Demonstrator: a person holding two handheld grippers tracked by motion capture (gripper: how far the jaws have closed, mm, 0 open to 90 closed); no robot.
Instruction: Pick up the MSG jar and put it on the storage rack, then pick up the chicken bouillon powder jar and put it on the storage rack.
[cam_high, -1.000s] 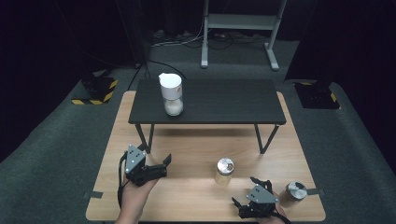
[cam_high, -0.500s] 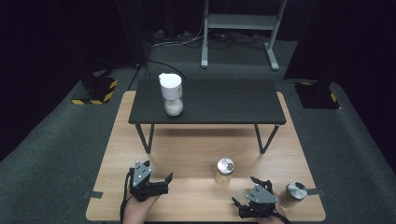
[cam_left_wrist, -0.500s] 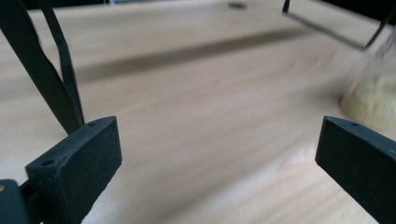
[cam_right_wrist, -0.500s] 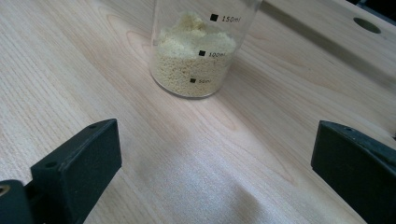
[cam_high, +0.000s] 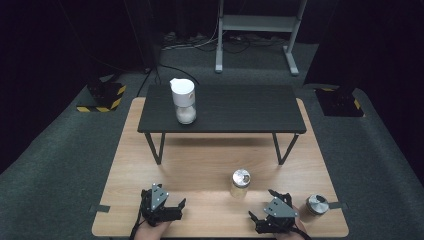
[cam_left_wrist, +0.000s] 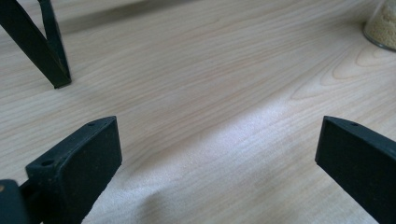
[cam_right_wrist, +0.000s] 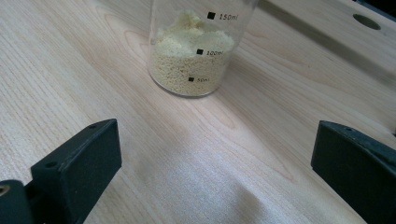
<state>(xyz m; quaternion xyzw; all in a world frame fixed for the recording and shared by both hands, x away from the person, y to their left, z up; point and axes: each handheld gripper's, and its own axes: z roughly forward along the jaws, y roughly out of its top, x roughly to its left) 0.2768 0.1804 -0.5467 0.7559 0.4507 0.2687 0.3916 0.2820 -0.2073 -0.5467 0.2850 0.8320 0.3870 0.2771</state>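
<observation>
Jar (cam_high: 240, 183) stands mid-table (cam_high: 200, 165) on pale wood, just ahead of right gripper (cam_high: 257, 223); dark carpet around. Both grippers' jaws wide, empty. Left gripper (cam_high: 176, 207) has pulled back to near edge.

Setting: laboratory or recording studio, staged for bench work.
- Black drapes close off the back and both sides; dark grey carpet covers the floor (cam_high: 60, 165).
- Light wooden surface (cam_high: 200, 165) in the middle, carrying a small black table (cam_high: 235, 107) along its far edge.
- Two weighted bases with yellow-black hazard stripes (cam_high: 102, 97) stand on the floor off the surface's far corners (the right one mostly in shadow).
- Grey metal stand (cam_high: 257, 30) and loose cables beyond the far edge.
- Graduated glass beaker (cam_right_wrist: 198, 44), marked 50, 100 and 150 ml, holding yellow granules.
- Strips of tape at the near corners.
</observation>
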